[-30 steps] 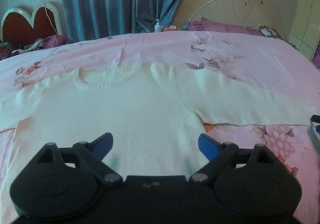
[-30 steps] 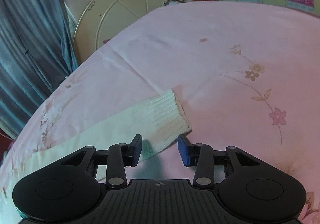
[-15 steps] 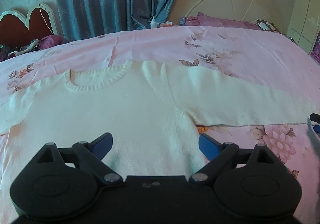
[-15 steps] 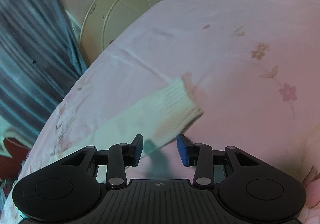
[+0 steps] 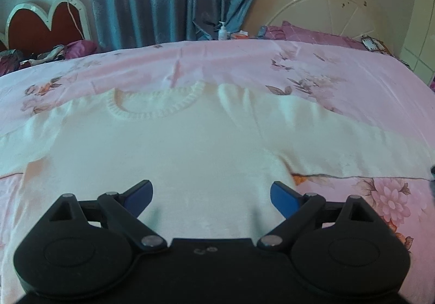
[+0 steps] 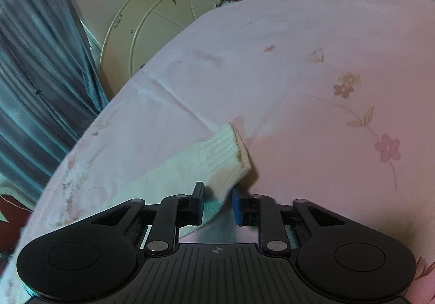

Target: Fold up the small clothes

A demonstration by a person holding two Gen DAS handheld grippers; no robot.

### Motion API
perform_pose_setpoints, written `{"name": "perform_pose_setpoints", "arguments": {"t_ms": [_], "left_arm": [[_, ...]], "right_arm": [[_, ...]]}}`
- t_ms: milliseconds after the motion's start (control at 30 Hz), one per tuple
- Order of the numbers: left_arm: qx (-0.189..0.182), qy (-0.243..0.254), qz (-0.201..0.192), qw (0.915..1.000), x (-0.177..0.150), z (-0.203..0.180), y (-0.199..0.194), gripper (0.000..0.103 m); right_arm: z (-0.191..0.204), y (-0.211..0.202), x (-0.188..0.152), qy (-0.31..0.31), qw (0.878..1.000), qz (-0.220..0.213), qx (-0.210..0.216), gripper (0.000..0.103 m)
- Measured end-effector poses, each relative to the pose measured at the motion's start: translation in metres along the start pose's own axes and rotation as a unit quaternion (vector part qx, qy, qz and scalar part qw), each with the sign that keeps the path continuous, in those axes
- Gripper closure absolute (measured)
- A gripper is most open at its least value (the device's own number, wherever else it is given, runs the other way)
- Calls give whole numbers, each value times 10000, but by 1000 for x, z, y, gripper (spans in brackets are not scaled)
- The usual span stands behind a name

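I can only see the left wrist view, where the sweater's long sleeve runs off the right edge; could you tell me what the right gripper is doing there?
Observer: The right gripper has its jaws closing on the sleeve, with fabric between them.
Operator: Thank you. Is it gripping the cuff itself?
Observer: Only about its near corner; most of the ribbed cuff pokes out past the fingertips, lying on the pink sheet.

The cream knitted sweater (image 5: 168,146) lies flat on the pink floral bedsheet (image 5: 312,59) ahead of the left claw (image 5: 211,194); its ribbed cuff (image 6: 228,157) sits between the right claw (image 6: 217,202) fingers.
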State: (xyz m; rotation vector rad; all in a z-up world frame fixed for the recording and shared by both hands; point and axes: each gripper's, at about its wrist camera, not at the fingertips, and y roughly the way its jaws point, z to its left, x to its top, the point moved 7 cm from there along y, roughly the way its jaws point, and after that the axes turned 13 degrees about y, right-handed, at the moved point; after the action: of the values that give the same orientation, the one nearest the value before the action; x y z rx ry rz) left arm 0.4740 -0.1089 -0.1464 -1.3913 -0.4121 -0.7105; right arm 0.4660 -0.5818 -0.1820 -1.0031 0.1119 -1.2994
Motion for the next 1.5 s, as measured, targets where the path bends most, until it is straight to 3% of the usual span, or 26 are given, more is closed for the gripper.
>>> {"name": "perform_pose_setpoints", "arguments": {"t_ms": [133, 367, 567, 767, 967, 1067, 1133, 1200, 1233, 1267, 1367, 1400, 1433, 1500], "left_arm": [[126, 38, 31, 9999, -6, 28, -3, 10], [39, -162, 105, 9998, -25, 90, 7, 12], [-4, -347, 105, 9993, -44, 146, 17, 16], [24, -704, 197, 9973, -72, 204, 10, 15], [58, -1009, 207, 9947, -91, 245, 0, 15], [3, -1109, 161, 9937, -94, 254, -2, 15], [-45, -1145, 156, 9933, -93, 255, -1, 15], [-136, -1199, 118, 9926, -89, 253, 3, 15], [-203, -1219, 87, 9923, -85, 250, 6, 15], [-285, -1232, 57, 9920, -81, 246, 8, 16], [-698, -1257, -113, 9895, -60, 223, 18, 26], [-864, -1254, -129, 9883, -52, 213, 23, 35], [-1041, -1232, -139, 9868, -45, 201, 29, 44], [-1289, -1214, -131, 9841, -32, 181, 43, 48]], "right_arm": [[27, 1, -4, -476, 9987, -140, -95, 100], [125, -14, -57, -1214, 9908, -31, 600, 100], [230, -12, -158, -2017, 9707, 446, 1227, 100], [316, 8, -286, -2851, 9390, 1036, 1621, 100], [337, 25, -377, -3393, 9107, 1572, 1755, 100], [337, 33, -405, -3552, 9021, 1790, 1671, 100], [337, 34, -413, -3759, 8973, 1659, 1612, 97], [336, 21, -415, -3844, 8926, 1615, 1713, 76], [332, 16, -412, -3817, 8950, 1528, 1731, 56], [327, 12, -406, -3813, 8977, 1401, 1707, 46], [307, 2, -386, -3638, 9034, 1493, 1708, 51], [296, 0, -379, -3527, 9068, 1564, 1697, 60], [285, -2, -369, -3422, 9111, 1634, 1614, 77], [264, -3, -351, -3202, 9205, 1684, 1477, 80]]}}
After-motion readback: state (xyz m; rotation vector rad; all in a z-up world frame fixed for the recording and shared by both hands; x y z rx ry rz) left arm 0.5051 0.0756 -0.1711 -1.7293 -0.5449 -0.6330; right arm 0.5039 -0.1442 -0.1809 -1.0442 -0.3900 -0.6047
